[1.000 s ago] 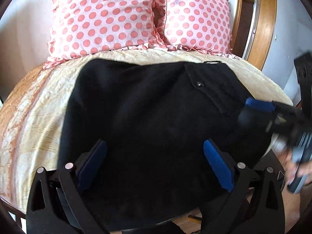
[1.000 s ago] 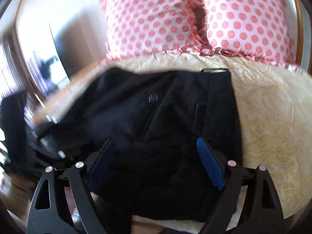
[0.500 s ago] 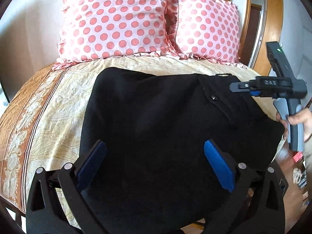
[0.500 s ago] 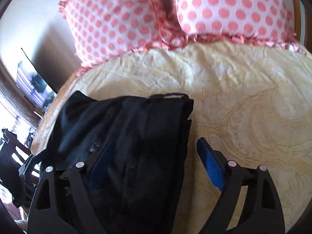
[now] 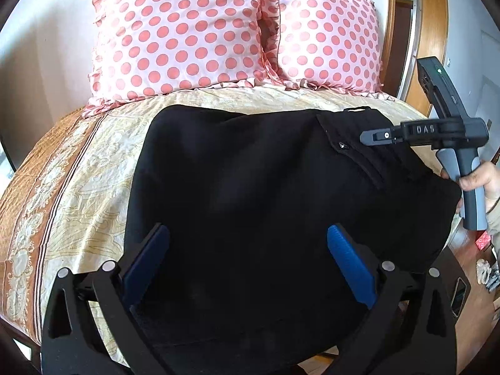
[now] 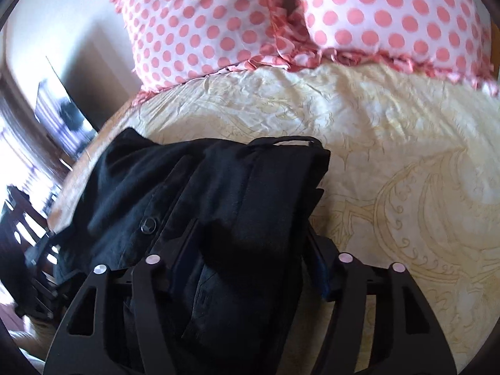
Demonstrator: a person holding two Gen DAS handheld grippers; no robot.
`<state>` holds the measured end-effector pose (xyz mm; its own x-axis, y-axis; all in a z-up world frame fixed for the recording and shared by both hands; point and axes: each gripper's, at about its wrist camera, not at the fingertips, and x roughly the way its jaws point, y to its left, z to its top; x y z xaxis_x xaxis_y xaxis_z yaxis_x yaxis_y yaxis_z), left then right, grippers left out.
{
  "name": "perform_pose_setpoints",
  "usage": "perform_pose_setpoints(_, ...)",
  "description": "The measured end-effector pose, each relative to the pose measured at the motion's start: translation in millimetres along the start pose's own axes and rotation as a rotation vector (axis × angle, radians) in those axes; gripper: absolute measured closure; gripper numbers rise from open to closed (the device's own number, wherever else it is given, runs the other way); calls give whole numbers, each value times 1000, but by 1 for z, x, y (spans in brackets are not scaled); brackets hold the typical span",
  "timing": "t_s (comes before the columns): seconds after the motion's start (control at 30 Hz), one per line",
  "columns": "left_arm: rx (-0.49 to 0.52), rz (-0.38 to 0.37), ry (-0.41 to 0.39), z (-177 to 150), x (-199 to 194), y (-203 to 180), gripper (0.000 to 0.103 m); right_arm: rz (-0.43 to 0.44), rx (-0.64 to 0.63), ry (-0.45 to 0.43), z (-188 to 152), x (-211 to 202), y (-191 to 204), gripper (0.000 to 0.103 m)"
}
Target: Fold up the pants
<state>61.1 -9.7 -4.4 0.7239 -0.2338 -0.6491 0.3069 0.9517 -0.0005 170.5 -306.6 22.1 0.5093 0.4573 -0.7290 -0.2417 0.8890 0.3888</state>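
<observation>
The pants (image 5: 250, 187) lie partly folded on the bed (image 5: 62, 187); the right gripper (image 6: 250, 250), jaws just closing, straddles the waistband edge, grip unconfirmed; the left gripper (image 5: 247, 262) hangs spread; final folds remain.

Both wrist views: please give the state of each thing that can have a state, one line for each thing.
Black pants: folded, lying flat on the bed.
Left gripper: open, over the pants.
Right gripper: jaws have just been closing, waistband end of the pants between them; grip not certain.
Pillows: upright at the bed's head.
</observation>
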Motion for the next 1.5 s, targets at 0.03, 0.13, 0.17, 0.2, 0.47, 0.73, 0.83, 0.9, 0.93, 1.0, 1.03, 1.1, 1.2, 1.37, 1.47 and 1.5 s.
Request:
perform_pose_setpoints(0.03, 1, 1, 0, 0, 0, 0, 2, 10, 2, -6, 0, 0, -1, 36)
perform_pose_setpoints(0.13, -2, -4, 0, 0, 0, 0, 2, -4, -67, -30, -2, -3, 10, 52)
perform_pose_setpoints(0.17, -2, -4, 0, 0, 0, 0, 2, -10, -99, -43, -3, -5, 15, 61)
perform_pose_setpoints(0.2, -3, -4, 0, 0, 0, 1, 2, -25, -130, -56, -4, -8, 21, 65)
perform_pose_setpoints(0.47, -103, -90, -20, 14, -14, 20, 2, -108, -293, -76, -11, -10, 45, 74)
perform_pose_setpoints(0.73, -256, -138, 27, 62, 7, 84, 7, -91, -260, -72, -10, -8, 38, 74)
perform_pose_setpoints(0.83, -312, -185, 124, 67, 35, 100, 13, -91, -253, -69, -11, -8, 38, 74)
perform_pose_setpoints(0.9, -332, -205, 175, 67, 49, 103, 17, -89, -250, -68, -11, -8, 38, 74)
perform_pose_setpoints(0.93, -338, -228, 203, 68, 57, 104, 18, -88, -246, -67, -11, -8, 38, 74)
perform_pose_setpoints(1.0, -340, -238, 230, 66, 64, 104, 21, -80, -231, -62, -10, -7, 36, 74)
perform_pose_setpoints(1.03, -339, -246, 247, 66, 69, 104, 23, -74, -224, -59, -10, -7, 35, 73)
perform_pose_setpoints(1.1, -331, -246, 249, 66, 72, 104, 24, -64, -210, -54, -8, -6, 32, 71)
perform_pose_setpoints(1.2, -320, -246, 268, 70, 77, 105, 26, -34, -166, -41, -6, -3, 24, 63)
perform_pose_setpoints(1.37, -291, -211, 283, 79, 87, 106, 39, 38, -110, -47, -6, -2, 11, 62)
perform_pose_setpoints(1.47, -265, -181, 270, 81, 87, 104, 65, 57, -117, -67, -7, -5, 12, 74)
perform_pose_setpoints(1.5, -258, -175, 257, 82, 84, 103, 79, 62, -116, -73, -6, -8, 13, 75)
